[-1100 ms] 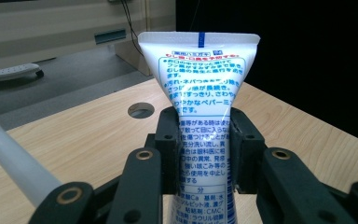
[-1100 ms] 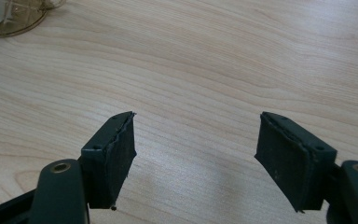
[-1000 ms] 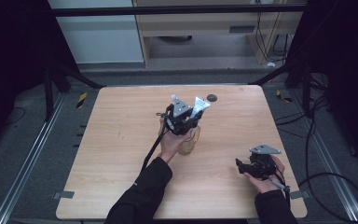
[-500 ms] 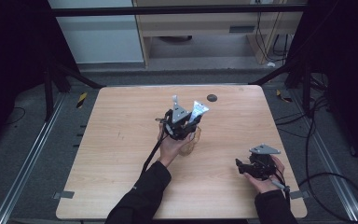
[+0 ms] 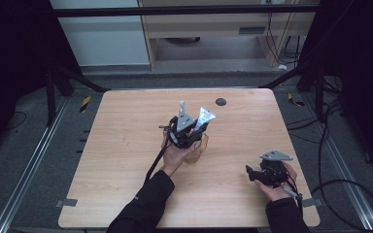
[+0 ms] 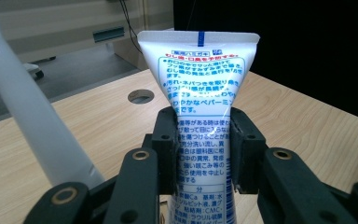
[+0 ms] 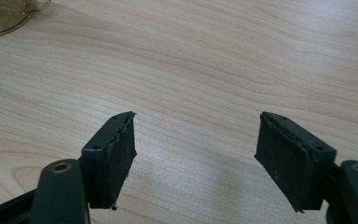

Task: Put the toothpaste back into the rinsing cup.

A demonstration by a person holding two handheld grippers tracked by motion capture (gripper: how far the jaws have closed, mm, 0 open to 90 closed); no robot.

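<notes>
Left gripper clamped on tube, upright over cup mid-table, beside toothbrush. Right gripper open, empty, resting near table edge. Risk: tube slipping crooked or tipping cup if released off-centre.

Left tool pads clamping upright white toothpaste tube, white rod at left, wood table.

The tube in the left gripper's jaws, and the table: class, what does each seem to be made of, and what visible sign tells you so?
Tube: probably soft glossy plastic, white with blue print; its top end is crimped flat and its surface catches highlights between the left gripper pads. Table: pale wood or wood-look laminate, matt; grain lines run across it, though the pictures leave open which.
</notes>
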